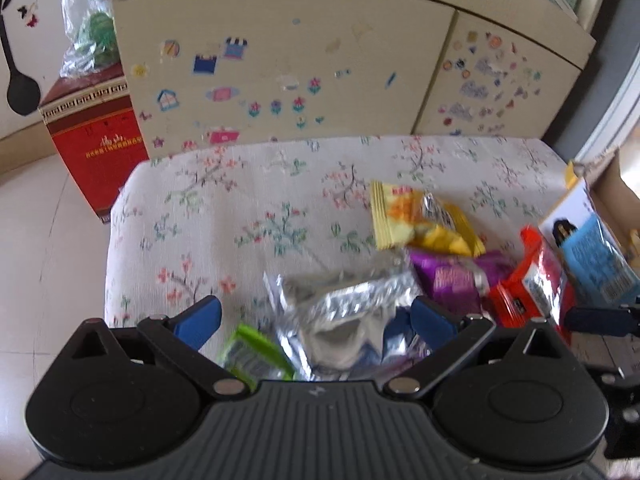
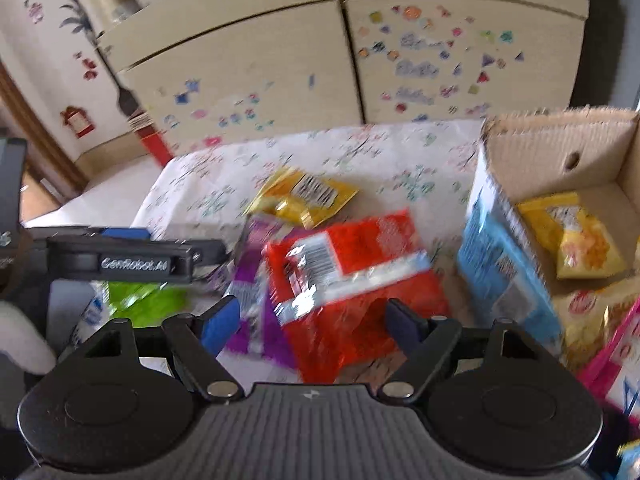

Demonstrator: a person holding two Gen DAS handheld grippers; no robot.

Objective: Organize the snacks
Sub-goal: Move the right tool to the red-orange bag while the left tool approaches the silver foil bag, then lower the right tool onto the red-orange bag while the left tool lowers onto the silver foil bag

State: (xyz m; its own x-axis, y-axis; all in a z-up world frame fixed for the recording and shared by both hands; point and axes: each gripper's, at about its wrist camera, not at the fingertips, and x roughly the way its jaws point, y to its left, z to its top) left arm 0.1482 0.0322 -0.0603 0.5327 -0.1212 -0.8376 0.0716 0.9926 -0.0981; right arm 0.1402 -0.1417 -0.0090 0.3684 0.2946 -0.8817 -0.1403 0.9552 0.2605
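Snack packets lie on a floral-cloth table (image 1: 240, 200). In the left wrist view a silver foil packet (image 1: 344, 300) lies between the open jaws of my left gripper (image 1: 316, 316), beside a green packet (image 1: 256, 356), a purple packet (image 1: 452, 280), a yellow packet (image 1: 420, 220) and a red packet (image 1: 524, 284). In the right wrist view my right gripper (image 2: 312, 316) is open over the red packet (image 2: 352, 280), with the purple packet (image 2: 252, 280) on its left and the yellow packet (image 2: 304, 196) behind. The left gripper (image 2: 136, 260) shows at the left.
An open cardboard box (image 2: 560, 160) stands at the table's right edge, holding a yellow packet (image 2: 580, 240) and other snacks; its blue printed side (image 2: 504, 264) faces the pile. A sticker-covered cabinet (image 1: 280, 60) stands behind the table. A red box (image 1: 96, 136) stands on the floor at left.
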